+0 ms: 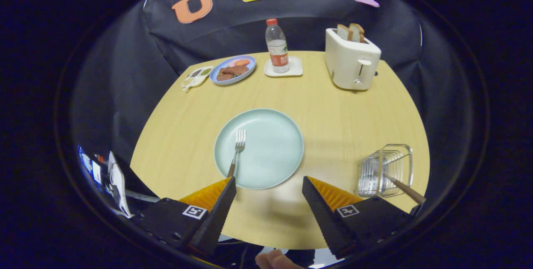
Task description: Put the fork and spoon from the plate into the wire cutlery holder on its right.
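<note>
Pale green plate (266,135) at centre of light wood table (333,106), just ahead of gripper (269,182). Fork (237,148) lying on plate's left part, tines pointing away, brown handle reaching over near rim toward left fingertip. Gripper spread wide, released, holding nothing; 2 black ridged fingers (216,210) with orange backing, tips hovering at plate's near edge, 1 on each side of it. Wire cutlery holder (385,169) to the right of plate, well apart from it, just beyond right finger. Brown-handled utensil (404,190) already sitting in holder, handle sticking out toward the near right; head hidden behind wires, so spoon or not cannot tell for sure. Far side of table: white toaster (352,63) with 2 bread slices (352,31) poking up, water bottle (277,46) with red cap standing on small white tray (293,69), blue plate (233,70) with food, small white dish (196,76) beside it at left. Part of a hand (275,259) visible below the fingers.
</note>
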`<state>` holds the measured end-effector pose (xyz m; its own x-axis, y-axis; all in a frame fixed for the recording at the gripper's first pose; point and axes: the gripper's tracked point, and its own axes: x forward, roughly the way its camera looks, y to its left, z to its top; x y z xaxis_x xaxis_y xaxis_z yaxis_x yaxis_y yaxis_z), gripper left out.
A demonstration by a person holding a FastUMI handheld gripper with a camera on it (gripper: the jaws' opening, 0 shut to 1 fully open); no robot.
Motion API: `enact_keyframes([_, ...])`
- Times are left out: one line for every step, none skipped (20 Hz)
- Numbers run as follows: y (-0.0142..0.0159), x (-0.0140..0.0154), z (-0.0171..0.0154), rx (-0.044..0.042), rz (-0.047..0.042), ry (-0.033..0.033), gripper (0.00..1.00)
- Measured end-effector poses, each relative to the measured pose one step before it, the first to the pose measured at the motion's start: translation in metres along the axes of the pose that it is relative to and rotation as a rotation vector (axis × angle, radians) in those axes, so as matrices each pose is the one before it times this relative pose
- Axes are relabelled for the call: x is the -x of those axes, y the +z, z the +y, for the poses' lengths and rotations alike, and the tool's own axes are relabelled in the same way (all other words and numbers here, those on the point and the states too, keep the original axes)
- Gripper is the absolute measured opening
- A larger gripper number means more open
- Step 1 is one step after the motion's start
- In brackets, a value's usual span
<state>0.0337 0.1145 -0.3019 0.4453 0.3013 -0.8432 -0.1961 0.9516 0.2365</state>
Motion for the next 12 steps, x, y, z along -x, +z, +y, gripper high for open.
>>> enact_keyframes([-0.0029,-0.00694,0.0095,-0.00462,0.00894,0.00023,0.97])
enact_keyframes([-0.00282,-0.00516,0.00955,-0.00636,0.00384,0.00007,0.97])
enact_keyframes([-0.00201,-0.00675,0.00821,-0.00596,0.00091,-0.00526,0.97])
enact_keyframes([-0.00136,-0.00678,0.00637,-0.00643,-0.00292,-0.00458,0.97])
enact_keyframes([-0.00155,-0.0076,0.00622,-0.01084,-0.0059,-0.00756,0.97])
enact_keyframes([-0.00019,-0.00547,0.00482,-0.01236,-0.01181,-0.00639,0.96])
enact_keyframes([0.00082,-0.008,0.00651,-0.00766,-0.01327,-0.00057,0.95])
enact_keyframes([0.00103,-0.00593,0.0044,-0.00388,-0.01846,-0.0021,0.93])
enact_keyframes([0.00168,-0.00884,0.00322,-0.00094,-0.02221,-0.0104,0.91])
enact_keyframes([0.00026,-0.00621,0.00309,-0.00142,-0.01412,-0.00471,0.88])
enact_keyframes([-0.00231,-0.00677,0.00403,-0.0011,-0.00063,0.0,0.85])
enact_keyframes([-0.00127,-0.00544,0.00128,-0.0046,-0.00194,-0.00916,0.84])
